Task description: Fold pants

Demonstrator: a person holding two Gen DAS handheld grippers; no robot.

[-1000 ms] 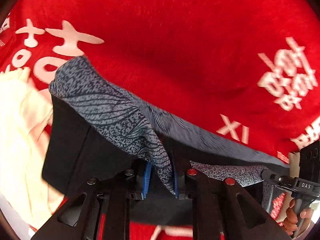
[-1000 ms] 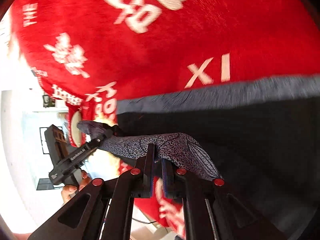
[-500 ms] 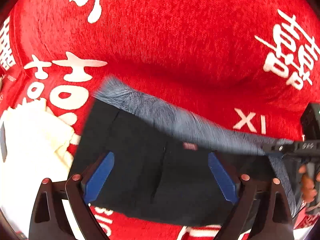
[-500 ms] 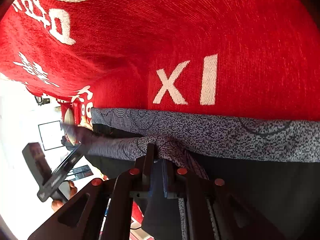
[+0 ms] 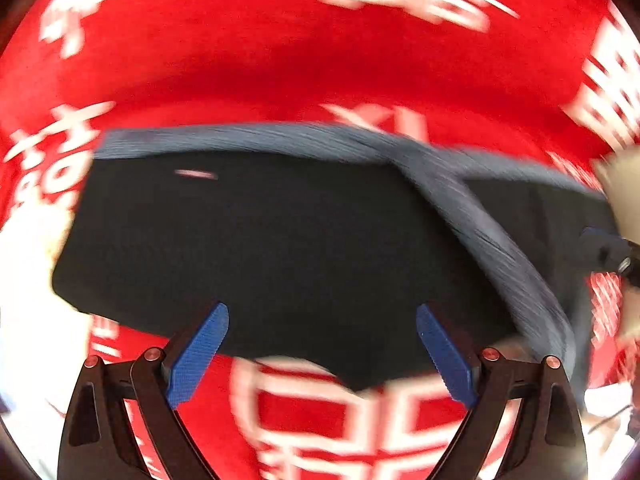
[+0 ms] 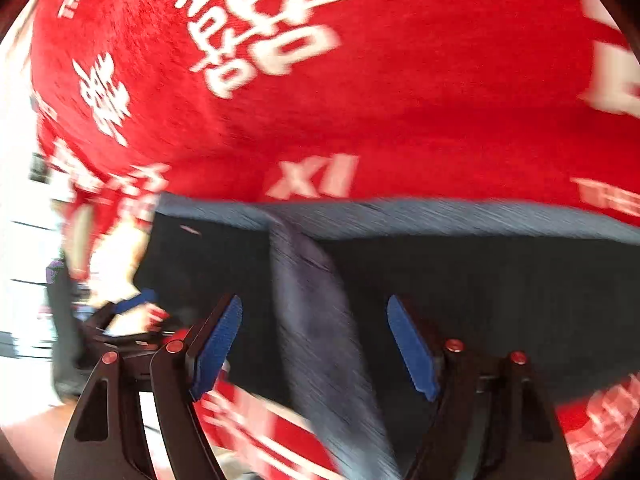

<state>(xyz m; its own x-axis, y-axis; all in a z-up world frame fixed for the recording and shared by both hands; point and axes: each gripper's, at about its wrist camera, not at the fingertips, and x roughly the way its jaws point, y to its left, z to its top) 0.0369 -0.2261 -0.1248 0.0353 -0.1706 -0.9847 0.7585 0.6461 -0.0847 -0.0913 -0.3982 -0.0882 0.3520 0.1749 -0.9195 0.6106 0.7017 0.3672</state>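
Both jaws wide, holding nothing: left gripper (image 5: pixel 322 354) and right gripper (image 6: pixel 314 348) hang over the pants (image 5: pixel 280 248). Pants lie as a dark folded block on the red cloth (image 5: pixel 320 60), grey waistband (image 5: pixel 248 142) along the far edge, one grey strip (image 6: pixel 316 320) slanting across. Frames blurred. Judged: one fold laid, grips let go. Next calls for fresh grips on an end to fold again.
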